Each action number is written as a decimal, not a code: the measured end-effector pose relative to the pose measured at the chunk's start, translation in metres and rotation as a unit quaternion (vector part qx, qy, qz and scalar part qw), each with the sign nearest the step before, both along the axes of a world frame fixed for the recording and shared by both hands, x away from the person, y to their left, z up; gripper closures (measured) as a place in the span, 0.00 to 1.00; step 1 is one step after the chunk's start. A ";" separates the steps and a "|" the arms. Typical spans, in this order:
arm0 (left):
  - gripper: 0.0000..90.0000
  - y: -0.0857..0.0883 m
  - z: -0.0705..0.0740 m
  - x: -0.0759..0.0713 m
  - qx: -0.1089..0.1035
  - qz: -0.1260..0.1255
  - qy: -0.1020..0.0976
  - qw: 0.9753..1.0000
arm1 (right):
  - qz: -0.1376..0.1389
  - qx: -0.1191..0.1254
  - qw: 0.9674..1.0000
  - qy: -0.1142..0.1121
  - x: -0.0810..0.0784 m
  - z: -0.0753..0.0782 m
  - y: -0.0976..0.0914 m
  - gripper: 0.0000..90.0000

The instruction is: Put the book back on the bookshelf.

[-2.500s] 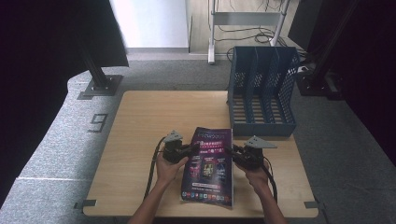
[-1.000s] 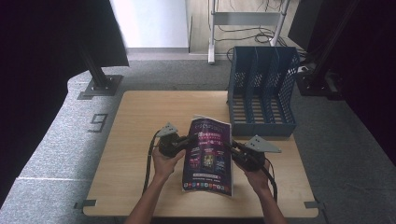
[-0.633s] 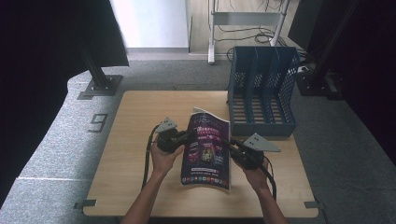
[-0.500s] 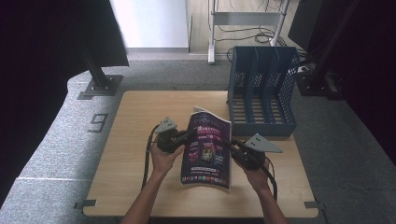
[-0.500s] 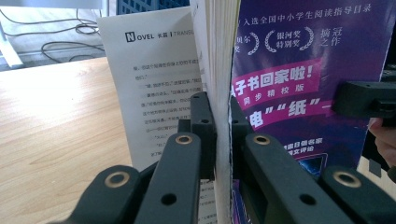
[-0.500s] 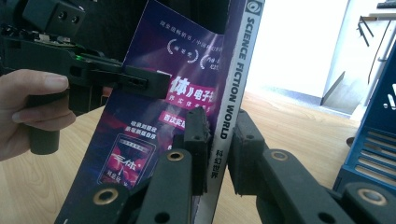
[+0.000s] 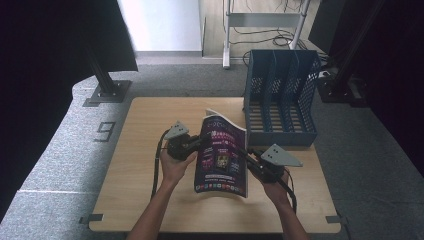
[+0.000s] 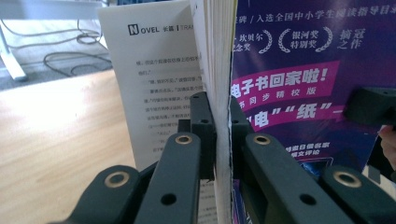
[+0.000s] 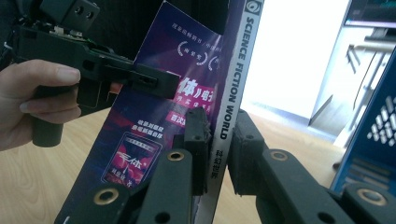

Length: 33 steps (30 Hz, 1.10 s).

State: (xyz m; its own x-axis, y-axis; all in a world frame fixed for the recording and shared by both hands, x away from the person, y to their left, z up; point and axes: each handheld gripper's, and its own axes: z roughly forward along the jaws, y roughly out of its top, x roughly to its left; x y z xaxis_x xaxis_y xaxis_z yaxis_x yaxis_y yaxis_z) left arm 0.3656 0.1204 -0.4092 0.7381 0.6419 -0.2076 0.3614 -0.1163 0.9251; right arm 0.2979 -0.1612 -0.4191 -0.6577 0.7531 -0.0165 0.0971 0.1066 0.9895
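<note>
Work in hand: a magazine [image 7: 222,157] is raised off the table [image 7: 145,130] between two hand-held grippers, apparently bound for the blue file rack [image 7: 280,95].
Magazine: purple cover toward the high camera, tilted towards upright over the middle of the table's near half; its far end is up and its near end low by the near edge. Whether the near end touches the wood cannot be told.
Left gripper [image 8: 222,121]: jaws clamped on the page edge, pads pressing the paper block from both sides.
Right gripper [image 9: 219,135]: jaws set on either side of the white spine and closed on it.
File rack: stands at the table's far right corner, its slots unfilled, apart from the magazine.
Done: magazine gripped on both long edges and tipped up.
Left, as judged: stand it fully upright, carry it to the far right corner, lower it into a slot, release.
</note>
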 end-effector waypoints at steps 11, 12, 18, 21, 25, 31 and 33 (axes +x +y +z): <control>0.96 -0.004 -0.008 -0.002 0.012 -0.010 0.007 1.000 | 0.001 -0.005 1.000 -0.009 -0.006 -0.011 -0.007 0.89; 0.96 -0.004 -0.008 -0.002 0.012 -0.010 0.007 1.000 | 0.001 -0.004 1.000 -0.009 -0.005 -0.011 -0.007 0.89; 0.96 -0.006 -0.006 0.004 0.011 -0.008 0.006 1.000 | -0.003 -0.004 1.000 -0.013 -0.005 -0.011 -0.008 0.89; 0.96 -0.010 0.000 0.010 0.019 -0.009 0.000 1.000 | -0.009 -0.002 1.000 -0.016 -0.001 -0.010 -0.010 0.89; 0.96 -0.013 0.006 0.017 0.020 -0.008 -0.002 1.000 | -0.013 0.010 1.000 -0.022 0.004 -0.010 -0.011 0.89; 0.96 -0.008 0.003 0.011 0.015 -0.008 -0.002 1.000 | -0.008 0.012 1.000 -0.027 0.002 -0.014 -0.009 0.89; 0.96 -0.006 0.000 0.007 0.012 -0.010 -0.001 1.000 | -0.005 0.009 1.000 -0.026 -0.001 -0.016 -0.009 0.90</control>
